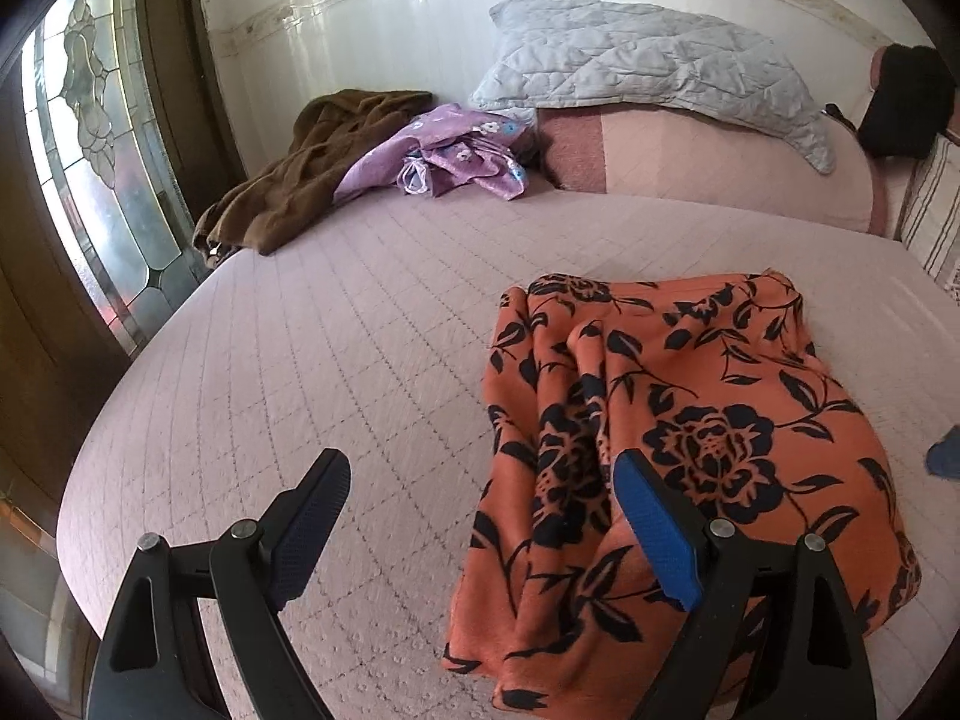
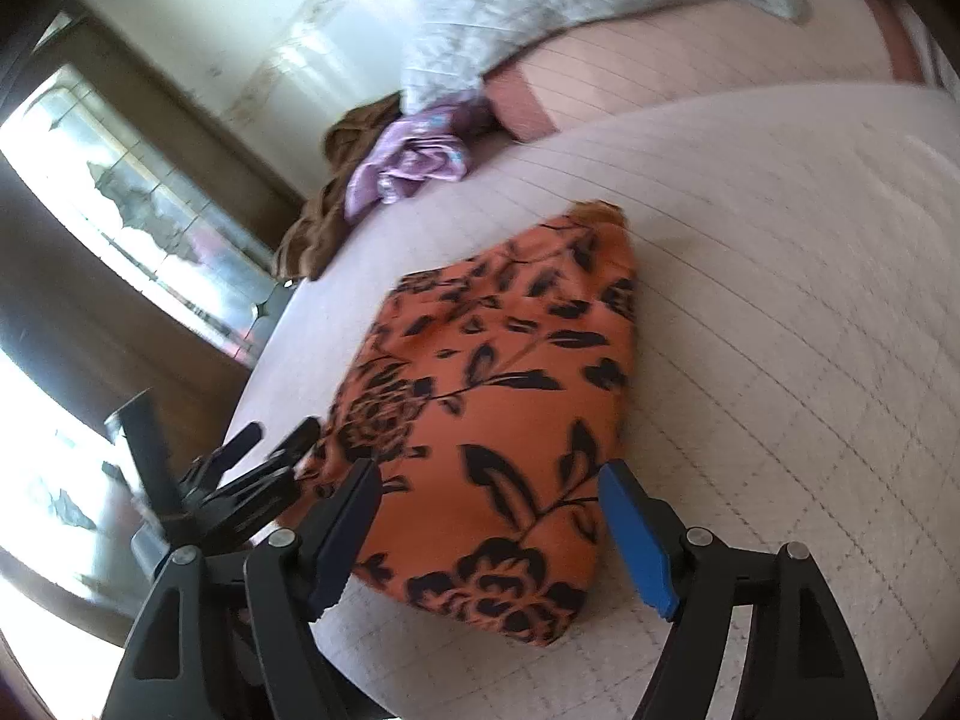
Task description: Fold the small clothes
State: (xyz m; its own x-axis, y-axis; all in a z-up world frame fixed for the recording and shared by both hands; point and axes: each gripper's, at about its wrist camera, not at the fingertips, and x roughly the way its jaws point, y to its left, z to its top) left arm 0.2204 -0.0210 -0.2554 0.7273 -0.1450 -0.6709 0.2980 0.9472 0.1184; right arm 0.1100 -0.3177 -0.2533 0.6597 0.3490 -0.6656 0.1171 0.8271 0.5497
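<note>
1. Left gripper (image 1: 483,474): jaws wide apart, nothing clamped. The blue pad sits over the near-left part of the orange floral garment (image 1: 672,426); the black pad is over bare bedspread (image 1: 288,324). Can't tell whether the blue pad touches the cloth.
2. Right gripper (image 2: 489,486): jaws apart, not gripping. The near end of the orange garment (image 2: 498,396) lies in the gap between the pads, neither pad pressing on it.
3. In the right wrist view the left gripper (image 2: 282,435) shows at lower left, tips at the garment's left edge. That view is blurred, so contact is unclear.
4. Garment: orange with black flower and leaf print, lying folded over on the quilted pink bedspread (image 2: 780,276), near the front edge of the bed. Rumpled ridges run along its left side in the left wrist view; flatter on the right.
5. Further back on the bed, well apart from the garment: a brown cloth (image 1: 312,168) heaped at the far-left corner, a purple floral cloth (image 1: 456,150) just beside it and touching.
6. Behind those: a pink bolster (image 1: 720,162) across the head of the bed, with a grey quilted pillow (image 1: 648,66) lying on top.
7. Left of the bed: a leaded glass window (image 1: 90,138) in a dark wood frame. Tiled wall (image 1: 372,24) behind.
</note>
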